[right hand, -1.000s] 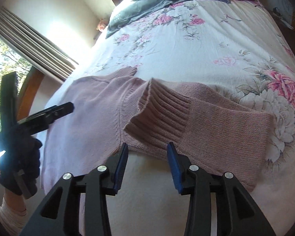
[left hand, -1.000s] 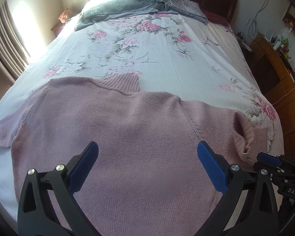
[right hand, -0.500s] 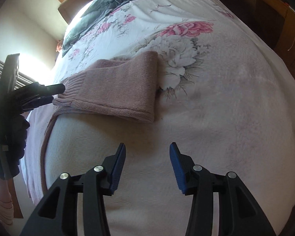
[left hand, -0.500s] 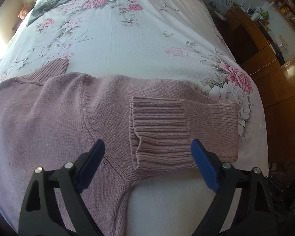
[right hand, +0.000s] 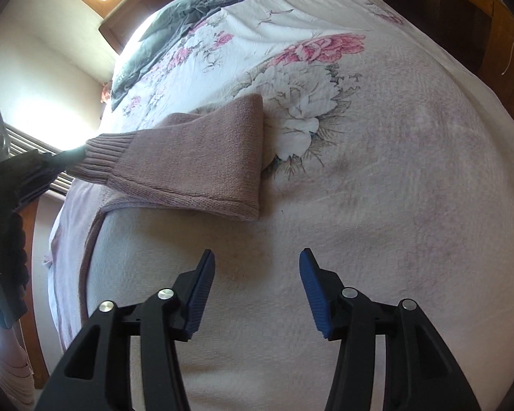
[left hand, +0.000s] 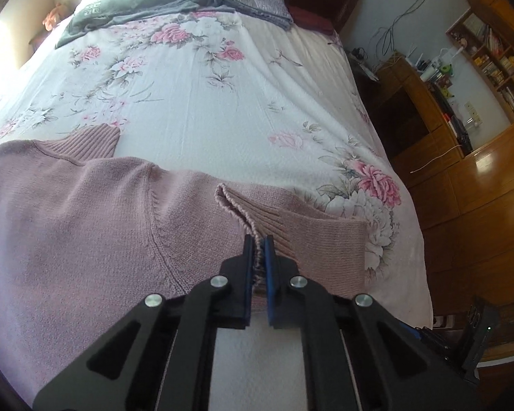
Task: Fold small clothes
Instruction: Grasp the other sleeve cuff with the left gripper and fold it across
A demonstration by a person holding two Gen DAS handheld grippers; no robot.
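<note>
— On the floral bedspread (left hand: 222, 109) lies the pink knitted sweater (left hand: 85, 226); left gripper (left hand: 258, 245) is clamped on its ribbed cuff (left hand: 253, 219).
— Step?
— Sleeve fold, probably. Next, carry the cuff across the body. Right gripper (right hand: 257, 284) hangs apart, empty.

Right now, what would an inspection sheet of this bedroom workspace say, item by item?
Surface: bed with floral bedspread.
Job's things: pink knit sweater lying flat, its sleeve folded back; ribbed cuff pinched and lifted.
Clutter: grey garment and folded patterned cloth by the headboard.
Grippers: left gripper shut on the cuff; right gripper open, holding nothing, over bare bedspread.
Cables: wires hanging down the wall beside the bed.
Surroundings: wooden shelves with books, wooden cabinets, curtained window.
</note>
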